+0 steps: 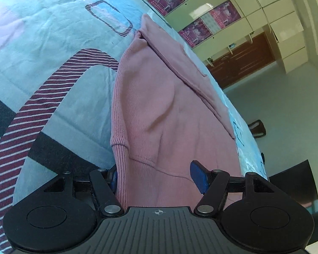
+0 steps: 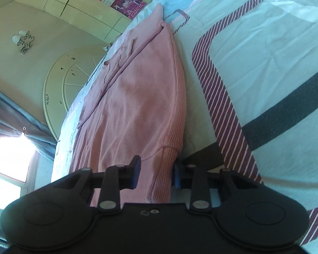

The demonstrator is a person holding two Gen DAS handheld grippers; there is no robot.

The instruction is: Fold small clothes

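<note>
Between the blue pads of my left claw (image 1: 156, 178) I am seeing the ribbed hem of the pink knit garment (image 1: 159, 105), but the pads are standing apart with cloth lying loosely across the gap, so I am reading that claw as spread around the hem, not yet biting it. My right claw (image 2: 155, 174) is sitting at another part of the hem, its pads closer together with ribbed cloth running between them; whether they are actually pinching I cannot tell from this angle.

To do this step well, I am judging that both claws should be closing on both layers of the hem, near its outer corners, before any lift. Then they should be rising together and level, so the cloth is not skewing as it travels toward the far end.

Both claws are pointing along the length of the garment, low over it, rolled so the bed's surface is tilting steeply across each view.

Farther out, the garment is lying stretched away from me on the patterned bedsheet (image 1: 59, 48), near the bed's edge, with a narrower part folded over its side. Beyond the bed, cabinets (image 1: 243, 21) and the floor (image 1: 286, 97) are showing.
</note>
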